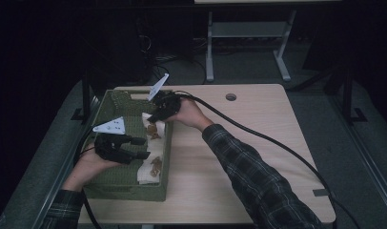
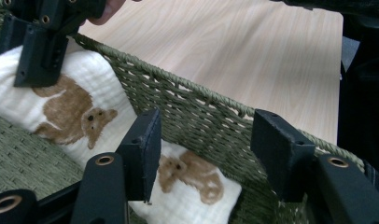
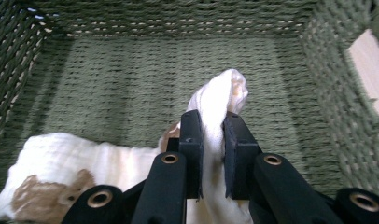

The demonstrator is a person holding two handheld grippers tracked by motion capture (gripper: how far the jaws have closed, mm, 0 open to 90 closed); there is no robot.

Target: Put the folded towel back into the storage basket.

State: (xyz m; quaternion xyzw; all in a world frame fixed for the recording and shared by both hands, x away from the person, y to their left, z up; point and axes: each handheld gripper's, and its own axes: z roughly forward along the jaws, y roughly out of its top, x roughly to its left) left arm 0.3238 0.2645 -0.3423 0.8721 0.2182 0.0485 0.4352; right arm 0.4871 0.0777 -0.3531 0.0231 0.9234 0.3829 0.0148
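Pale wood bench (image 1: pixel 258 143), bearing a green woven basket (image 1: pixel 116 183) at its left edge. Inside, against the right wall, a white cloth (image 1: pixel 151 162) with brown animal prints, mostly laid down already. Right gripper (image 1: pixel 156 116) at the far end, jaws clamped on a bunched corner of cloth. Left gripper (image 1: pixel 140 148) over the near end, jaws apart, nothing between them. Judged nearly done: only letting go of that corner and pulling both grippers out left.

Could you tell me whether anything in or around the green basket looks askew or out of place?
Only slightly: the white cloth lies rumpled against the basket wall, one end bunched up in the right gripper; nothing looks spilled or damaged.
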